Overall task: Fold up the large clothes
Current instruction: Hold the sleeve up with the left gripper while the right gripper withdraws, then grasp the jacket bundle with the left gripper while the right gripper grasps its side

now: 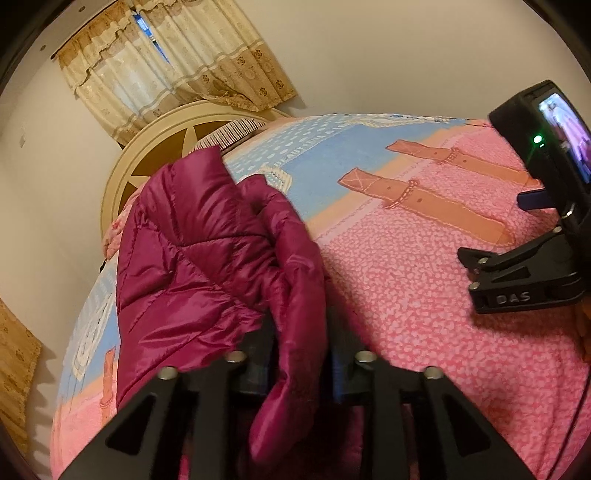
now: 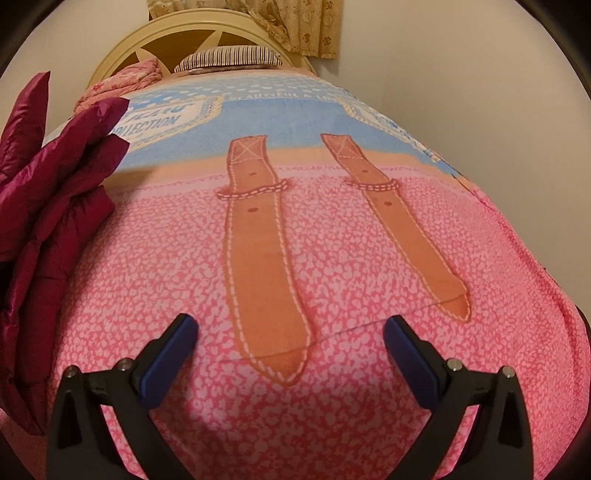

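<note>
A shiny magenta quilted down jacket (image 1: 192, 240) lies bunched on the left side of the bed. One puffy fold of it runs down between the fingers of my left gripper (image 1: 299, 350). The jaws stand a little apart and the pads do not clearly squeeze the fold. In the right wrist view the jacket (image 2: 48, 206) is piled at the far left. My right gripper (image 2: 291, 332) hovers wide open over the pink bedcover, with nothing between its blue pads (image 2: 166, 362), well to the right of the jacket.
The bed carries a pink speckled cover (image 2: 295, 424) with a blue band and brown strap prints. A cream headboard (image 2: 184, 33), a striped pillow (image 2: 229, 59) and a folded pink quilt (image 2: 125, 77) are at the far end. The right tool's camera housing (image 1: 554, 147) is at the right. A curtain (image 1: 166, 74) hangs behind.
</note>
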{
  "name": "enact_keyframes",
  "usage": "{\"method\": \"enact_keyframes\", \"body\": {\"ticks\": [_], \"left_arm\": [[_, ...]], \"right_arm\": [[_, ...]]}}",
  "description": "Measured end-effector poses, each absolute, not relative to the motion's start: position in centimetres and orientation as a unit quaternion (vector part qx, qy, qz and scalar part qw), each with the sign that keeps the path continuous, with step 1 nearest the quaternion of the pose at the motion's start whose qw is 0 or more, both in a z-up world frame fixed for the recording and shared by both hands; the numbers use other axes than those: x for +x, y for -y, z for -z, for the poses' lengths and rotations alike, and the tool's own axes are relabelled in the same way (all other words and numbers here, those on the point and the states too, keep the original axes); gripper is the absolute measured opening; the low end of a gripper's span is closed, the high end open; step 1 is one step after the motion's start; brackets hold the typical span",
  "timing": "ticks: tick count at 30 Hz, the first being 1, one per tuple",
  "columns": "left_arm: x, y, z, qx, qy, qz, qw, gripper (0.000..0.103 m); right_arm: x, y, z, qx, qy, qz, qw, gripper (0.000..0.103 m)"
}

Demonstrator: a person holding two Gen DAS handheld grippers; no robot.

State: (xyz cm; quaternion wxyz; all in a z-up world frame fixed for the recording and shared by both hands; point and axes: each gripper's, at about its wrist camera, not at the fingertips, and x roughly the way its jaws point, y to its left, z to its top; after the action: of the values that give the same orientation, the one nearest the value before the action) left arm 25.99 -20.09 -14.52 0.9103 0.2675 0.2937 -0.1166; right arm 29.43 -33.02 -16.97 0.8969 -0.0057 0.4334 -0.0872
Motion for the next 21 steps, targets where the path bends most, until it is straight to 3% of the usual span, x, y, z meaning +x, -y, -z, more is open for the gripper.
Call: {"method": "enact_keyframes", "body": {"ticks": [6, 10, 15, 18, 19, 21], "left_arm": [[22.9, 20.8, 10.4, 0.249, -0.242, 0.145, 0.926, 0.071], [22.6, 18.3, 7.8, 0.238, -0.225, 0.116, 0.938, 0.072], [24.2, 9.8, 5.8, 0.17, -0.222, 0.028, 0.96, 0.076], [26.1, 5.0, 6.5, 0.136, -0.251, -0.029, 0.958, 0.077], [27.1, 3.2, 6.9, 0.118, -0.261, -0.048, 0.957, 0.078], [28.6, 1.0, 7.8, 0.098, -0.284, -0.083, 0.95, 0.078]], "right_arm": [[29.5, 33.1, 17.0, -0.003, -0.434, 0.086, 0.897, 0.103], [29.4, 33.1, 17.0, -0.001, -0.434, 0.086, 0.897, 0.103], [29.3, 33.2, 16.8, -0.002, -0.428, 0.09, 0.899, 0.103], [29.0, 33.3, 16.4, 0.014, -0.424, 0.089, 0.901, 0.091], [29.1, 33.2, 16.4, 0.027, -0.427, 0.078, 0.9, 0.082], [29.3, 32.6, 16.0, 0.024, -0.43, 0.073, 0.9, 0.08]]}}
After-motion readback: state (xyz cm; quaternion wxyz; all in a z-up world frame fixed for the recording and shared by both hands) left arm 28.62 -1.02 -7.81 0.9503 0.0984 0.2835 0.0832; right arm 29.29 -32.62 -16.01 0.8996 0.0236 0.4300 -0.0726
